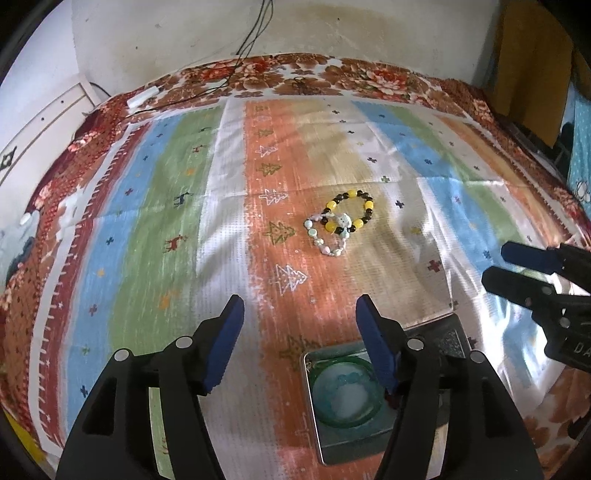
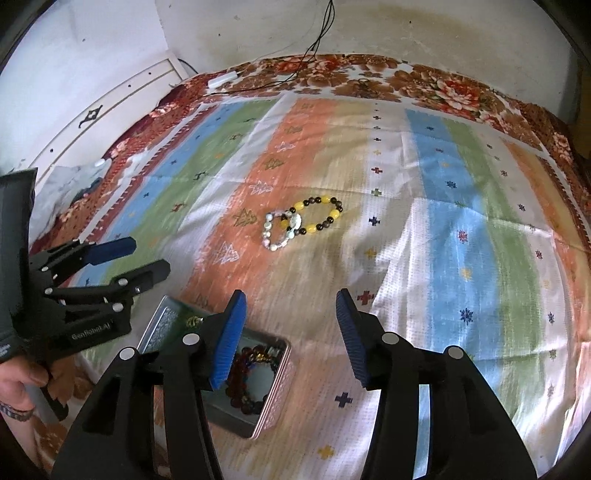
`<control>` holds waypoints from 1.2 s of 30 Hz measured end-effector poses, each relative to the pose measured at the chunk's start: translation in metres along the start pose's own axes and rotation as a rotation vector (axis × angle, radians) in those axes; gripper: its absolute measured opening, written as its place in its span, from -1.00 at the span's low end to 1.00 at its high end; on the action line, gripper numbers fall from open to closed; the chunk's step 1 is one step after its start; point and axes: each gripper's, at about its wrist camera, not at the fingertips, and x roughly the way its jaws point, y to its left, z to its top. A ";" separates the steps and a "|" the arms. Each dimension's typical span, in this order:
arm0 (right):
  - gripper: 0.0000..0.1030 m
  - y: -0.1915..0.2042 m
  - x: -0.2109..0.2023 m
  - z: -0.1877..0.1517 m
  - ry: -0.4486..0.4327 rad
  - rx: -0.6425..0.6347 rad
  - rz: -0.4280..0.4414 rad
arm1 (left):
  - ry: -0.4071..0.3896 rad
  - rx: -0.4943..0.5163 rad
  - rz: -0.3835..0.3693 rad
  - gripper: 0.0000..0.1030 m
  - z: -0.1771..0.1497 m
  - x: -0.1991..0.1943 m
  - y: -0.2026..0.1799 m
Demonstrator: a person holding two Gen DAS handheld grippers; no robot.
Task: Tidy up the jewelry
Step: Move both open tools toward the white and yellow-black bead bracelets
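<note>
A yellow and dark beaded bracelet [image 1: 351, 212] lies on the striped cloth, overlapping a pale pink and white beaded bracelet [image 1: 327, 240]; both also show in the right wrist view [image 2: 317, 216] [image 2: 275, 234]. An open metal tin [image 1: 343, 402] holds a green bangle [image 1: 345, 395]; in the right wrist view the tin [image 2: 258, 391] holds dark red beads [image 2: 247, 376]. My left gripper [image 1: 299, 339] is open and empty above the tin's left side. My right gripper [image 2: 291, 339] is open and empty, just right of the tin.
The striped cloth [image 1: 166, 221] covers a bed with a floral blanket [image 1: 332, 74] at the far edge. Black cables [image 1: 255, 33] hang down the wall to a white adapter [image 1: 142, 96]. A white cabinet [image 1: 37, 125] stands at the left.
</note>
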 end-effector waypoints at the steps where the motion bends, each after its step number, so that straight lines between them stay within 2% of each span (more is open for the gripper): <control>1: -0.02 -0.001 0.001 0.001 -0.003 0.005 -0.002 | -0.001 0.005 0.001 0.24 0.002 0.001 -0.001; 5: 0.07 -0.009 0.007 0.008 -0.017 0.031 -0.011 | -0.001 0.014 -0.004 0.28 0.007 0.006 0.000; 13: 0.07 -0.024 0.029 0.017 0.014 0.070 -0.047 | 0.031 -0.007 -0.008 0.30 0.015 0.023 0.008; 18: 0.07 -0.024 0.034 0.022 0.001 0.068 -0.057 | 0.037 -0.008 -0.013 0.30 0.021 0.031 0.009; 25: 0.07 -0.028 0.043 0.029 -0.005 0.059 -0.085 | 0.046 -0.044 -0.052 0.30 0.033 0.041 0.012; 36: 0.07 -0.029 0.061 0.044 -0.016 0.068 -0.067 | 0.072 -0.026 -0.061 0.30 0.047 0.064 0.008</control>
